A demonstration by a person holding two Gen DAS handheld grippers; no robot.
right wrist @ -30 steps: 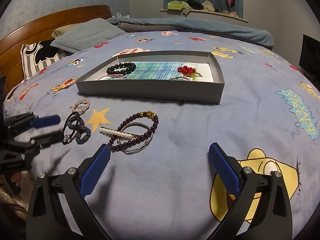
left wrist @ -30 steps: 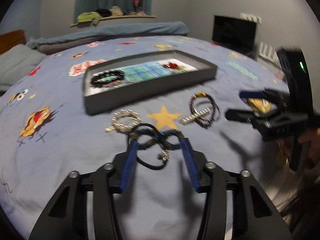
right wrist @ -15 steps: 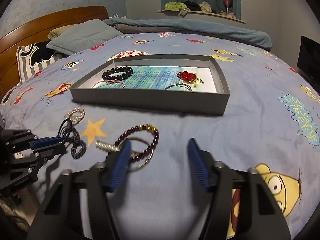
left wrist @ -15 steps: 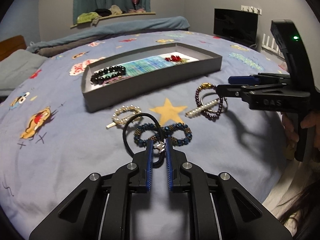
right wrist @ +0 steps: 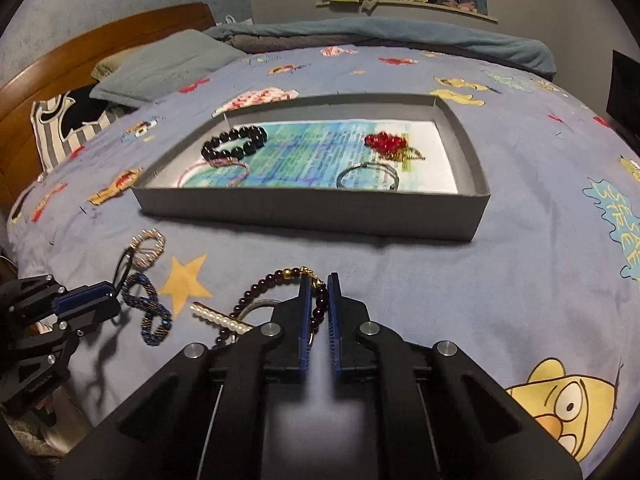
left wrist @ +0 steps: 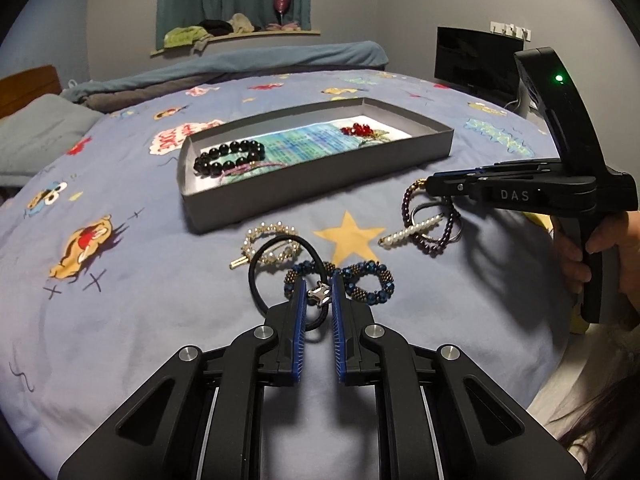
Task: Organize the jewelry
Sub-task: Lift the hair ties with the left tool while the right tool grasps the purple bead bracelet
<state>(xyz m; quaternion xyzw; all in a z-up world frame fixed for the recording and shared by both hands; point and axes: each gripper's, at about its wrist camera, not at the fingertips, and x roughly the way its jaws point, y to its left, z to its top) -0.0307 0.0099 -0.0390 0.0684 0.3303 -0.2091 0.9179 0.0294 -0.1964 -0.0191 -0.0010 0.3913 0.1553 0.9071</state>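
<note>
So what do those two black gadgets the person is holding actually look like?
Both are matte black plastic pistol-grip tools. The left gripper and the right gripper each have angular jaws lined with ridged blue pads and silver pivot bolts. The right one's side reads "DAS" in pale letters, and a small green light glows on its upright housing.

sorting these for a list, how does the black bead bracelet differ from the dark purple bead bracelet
The glossy black bead bracelet lies inside the grey cardboard tray; the dark purple bead bracelet lies on the blue bedspread. The black one rests untouched, while the right gripper is shut on the purple one. The purple one has gold beads; the black shows none. Both are round-bead loops.
</note>
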